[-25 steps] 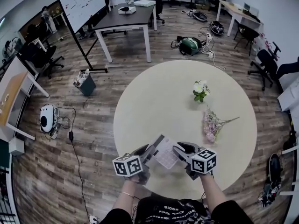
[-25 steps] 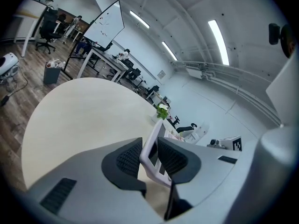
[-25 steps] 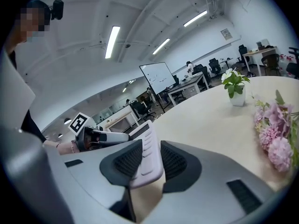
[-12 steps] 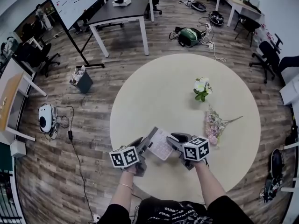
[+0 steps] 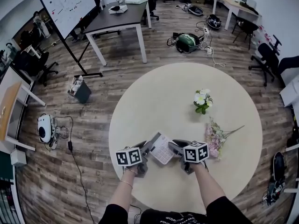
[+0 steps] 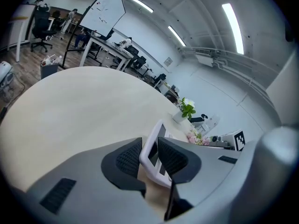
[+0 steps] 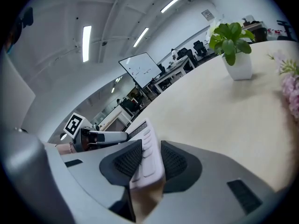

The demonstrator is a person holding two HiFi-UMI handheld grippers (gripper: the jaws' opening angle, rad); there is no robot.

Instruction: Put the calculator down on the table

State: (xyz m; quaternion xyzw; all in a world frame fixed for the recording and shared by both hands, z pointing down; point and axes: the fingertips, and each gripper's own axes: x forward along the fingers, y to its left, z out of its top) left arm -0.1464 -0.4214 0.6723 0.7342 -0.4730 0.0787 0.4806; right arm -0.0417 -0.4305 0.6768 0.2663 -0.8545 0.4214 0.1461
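A white calculator [image 5: 161,148] hangs between my two grippers, low over the near part of the round cream table [image 5: 154,101]. My left gripper [image 5: 145,151] is shut on its left edge; in the left gripper view the dark pads clamp the calculator [image 6: 154,154] edge-on. My right gripper [image 5: 175,149] is shut on the right edge, and the right gripper view shows the keypad side of the calculator [image 7: 148,158] between the pads. Whether the calculator touches the table top I cannot tell.
On the table's right part stand a small white pot of flowers [image 5: 202,100] and a pink bouquet [image 5: 216,134] lying flat. Beyond the table are a dark desk [image 5: 117,20], a whiteboard [image 5: 65,3], office chairs and cables on the wooden floor.
Both grippers have carried the calculator forward over the table and lower. The grip of each has not changed.
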